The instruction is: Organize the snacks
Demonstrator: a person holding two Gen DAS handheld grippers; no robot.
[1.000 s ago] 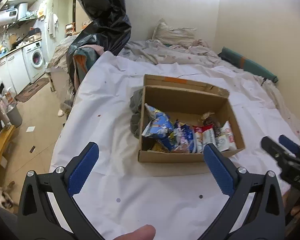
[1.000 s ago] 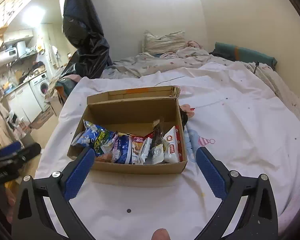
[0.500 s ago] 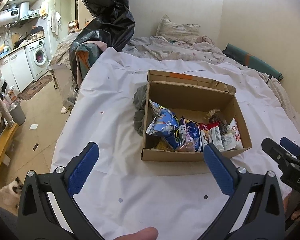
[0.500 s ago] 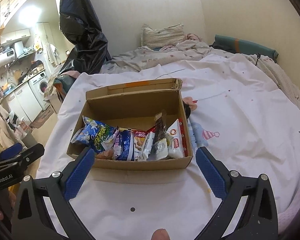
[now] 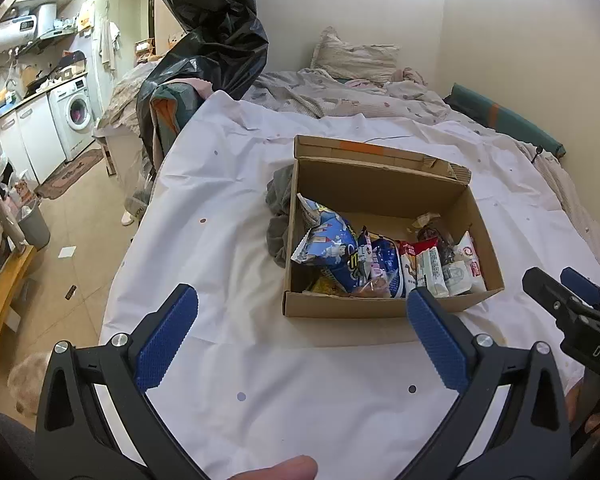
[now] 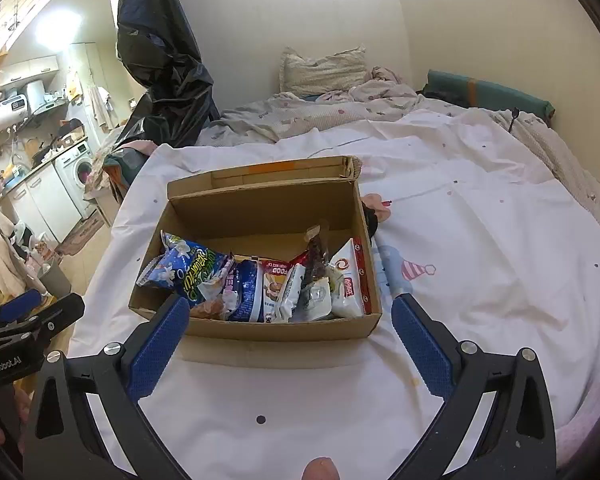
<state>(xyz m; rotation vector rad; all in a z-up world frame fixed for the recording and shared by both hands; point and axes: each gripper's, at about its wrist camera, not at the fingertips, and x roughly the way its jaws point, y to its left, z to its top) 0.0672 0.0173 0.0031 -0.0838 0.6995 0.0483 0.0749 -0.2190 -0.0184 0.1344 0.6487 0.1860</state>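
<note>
An open cardboard box [image 5: 384, 308] [image 6: 276, 326] sits on a white sheet on the bed. Several snack packets stand in a row along its near side: a blue bag [image 5: 332, 248] [image 6: 188, 268] at the left, a white and red pack [image 6: 350, 280] at the right. My left gripper [image 5: 300, 340] is open and empty, hovering in front of the box's near left corner. My right gripper [image 6: 290, 344] is open and empty, just in front of the box's near wall. Each gripper shows at the edge of the other's view.
A grey cloth [image 5: 280, 208] lies against the box's left side. A rumpled blanket and pillow [image 6: 324, 66] lie at the head of the bed. A black plastic bag [image 5: 216, 36] hangs at the bed's left. The bed's left edge drops to the floor [image 5: 72, 240].
Both grippers have moved a little closer to the box, which now looks larger. Both stay open and empty.
</note>
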